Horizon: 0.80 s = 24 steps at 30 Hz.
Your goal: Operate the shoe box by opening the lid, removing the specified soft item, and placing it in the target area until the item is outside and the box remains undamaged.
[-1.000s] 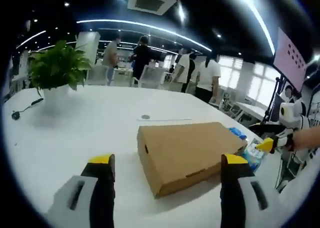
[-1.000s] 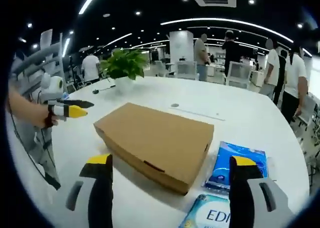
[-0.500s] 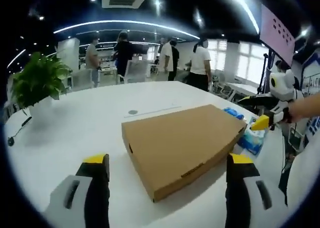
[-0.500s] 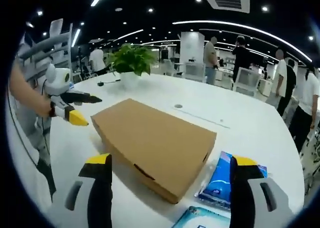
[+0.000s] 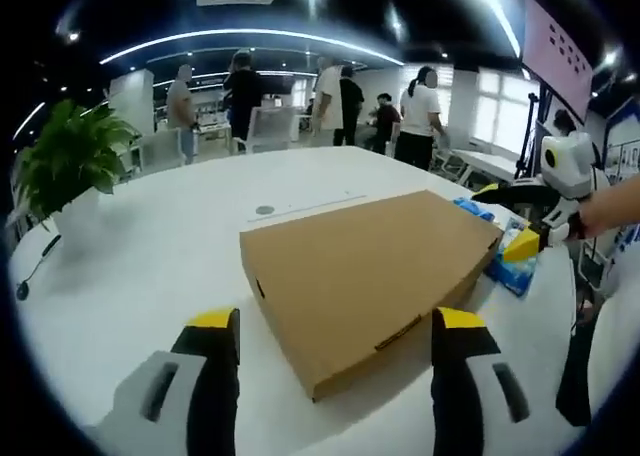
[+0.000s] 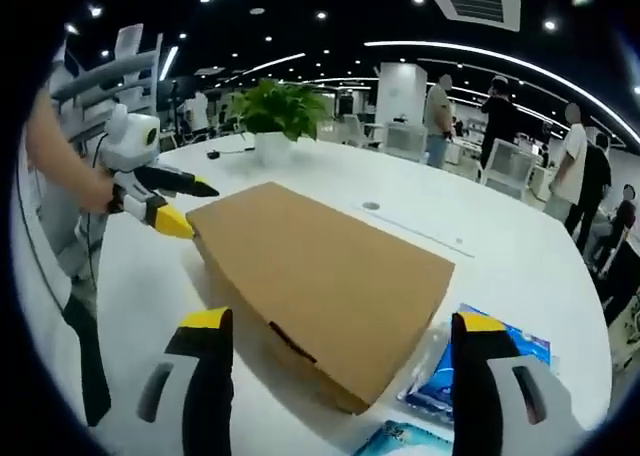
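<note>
Big white desk (image 5: 150, 246) under everything, round at the edge.

Brown shoe box (image 5: 365, 276) flat on the desk, lid shut, right in the middle of both views, just past the fingers. Long front edge with a small slot facing the left gripper view.

Green plant (image 5: 65, 156) in a white pot far back on the desk, well apart from the box. Black cable (image 5: 35, 266) near the plant.

Blue soft packs (image 6: 480, 361) on the desk just beside the box, at its far end in the left gripper view. Another blue pack (image 6: 400, 441) nearer the right gripper.

Left gripper (image 5: 335, 341) low over the desk, yellow-tipped fingers wide apart, holding nothing, box edge between them. Same gripper at the box corner in the right gripper view, yellow tip touching or nearly touching the box.

Right gripper (image 6: 335, 336) also spread wide, nothing held, box corner between the fingers.

People standing far behind.
</note>
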Tool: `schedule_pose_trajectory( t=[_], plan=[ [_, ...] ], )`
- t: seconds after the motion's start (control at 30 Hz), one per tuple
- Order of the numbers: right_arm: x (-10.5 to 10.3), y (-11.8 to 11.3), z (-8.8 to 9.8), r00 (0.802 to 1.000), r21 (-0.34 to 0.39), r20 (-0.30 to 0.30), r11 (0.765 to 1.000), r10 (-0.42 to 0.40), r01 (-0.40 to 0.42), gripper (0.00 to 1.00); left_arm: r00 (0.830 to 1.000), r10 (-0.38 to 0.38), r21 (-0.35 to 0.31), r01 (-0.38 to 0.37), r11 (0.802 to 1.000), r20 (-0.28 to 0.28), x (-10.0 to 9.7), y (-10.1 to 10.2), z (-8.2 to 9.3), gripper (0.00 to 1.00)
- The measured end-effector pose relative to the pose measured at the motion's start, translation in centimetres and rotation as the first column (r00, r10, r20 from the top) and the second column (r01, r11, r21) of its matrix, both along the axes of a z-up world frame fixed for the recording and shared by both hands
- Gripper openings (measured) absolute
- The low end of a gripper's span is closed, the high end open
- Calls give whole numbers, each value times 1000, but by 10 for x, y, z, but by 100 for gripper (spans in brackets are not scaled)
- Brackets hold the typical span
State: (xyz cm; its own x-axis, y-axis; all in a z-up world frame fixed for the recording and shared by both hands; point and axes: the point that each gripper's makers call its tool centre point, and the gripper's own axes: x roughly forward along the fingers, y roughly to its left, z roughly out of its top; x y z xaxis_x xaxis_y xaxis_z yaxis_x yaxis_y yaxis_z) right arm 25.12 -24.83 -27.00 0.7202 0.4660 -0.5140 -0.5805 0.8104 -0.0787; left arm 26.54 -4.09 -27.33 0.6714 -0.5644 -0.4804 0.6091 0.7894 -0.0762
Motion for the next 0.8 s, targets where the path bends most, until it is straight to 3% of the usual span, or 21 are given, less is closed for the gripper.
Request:
schedule_pose_trajectory(
  t=[0.13,0.27,0.4,0.8],
  plan=[
    [4,0,-4,1000,-29,4,999,14,-14,88,999,-24,28,25,999,-32,-4,-5,-13,80],
    [3,3,-9,1000,1,-24,1000,19,-19,88,999,-17,13,17,1000,-42,-3,-10,-14,80],
    [0,4,-15,999,-26,-42,999,28,-29,85,999,-23,28,24,999,-49,-3,-12,-18,79],
    [3,6,-20,999,-19,-45,1000,-14,13,82,998,-2,23,3,1000,-57,-1,-8,-20,74]
  ],
)
